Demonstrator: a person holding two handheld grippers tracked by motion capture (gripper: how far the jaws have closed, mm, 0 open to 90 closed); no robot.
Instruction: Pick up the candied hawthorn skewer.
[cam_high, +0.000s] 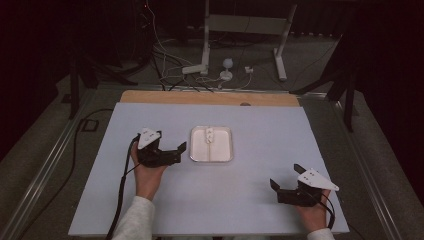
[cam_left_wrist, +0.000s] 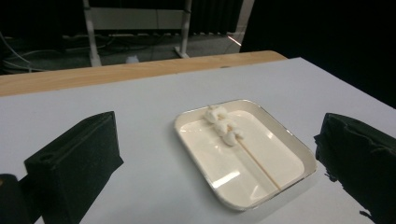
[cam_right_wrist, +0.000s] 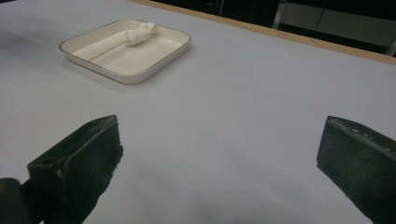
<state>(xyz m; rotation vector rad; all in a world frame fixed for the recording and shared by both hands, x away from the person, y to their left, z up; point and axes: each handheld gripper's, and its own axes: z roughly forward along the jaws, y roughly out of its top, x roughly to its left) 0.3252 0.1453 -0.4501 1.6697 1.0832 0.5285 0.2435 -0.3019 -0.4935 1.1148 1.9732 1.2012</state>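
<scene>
High view | L claw (cam_high: 172, 147) wide open, empty, beside tray (cam_high: 196, 150) w/ skewer (cam_left_wrist: 254, 161), prob lined up to grab | R claw (cam_high: 285, 181) open, empty, parked well apart on tabletop (cam_high: 260, 125)

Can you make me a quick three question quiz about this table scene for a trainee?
1. True or false: the left gripper is shut on the skewer.
2. Where are the white pieces on the skewer: A) bunched at one end, B) spread along its whole length, C) lying off it on the table?
3. Which gripper is nearer the tray?

Key:
1. False; its jaws stand open and hold nothing.
2. A.
3. The left gripper; the right gripper is farther away.
</scene>
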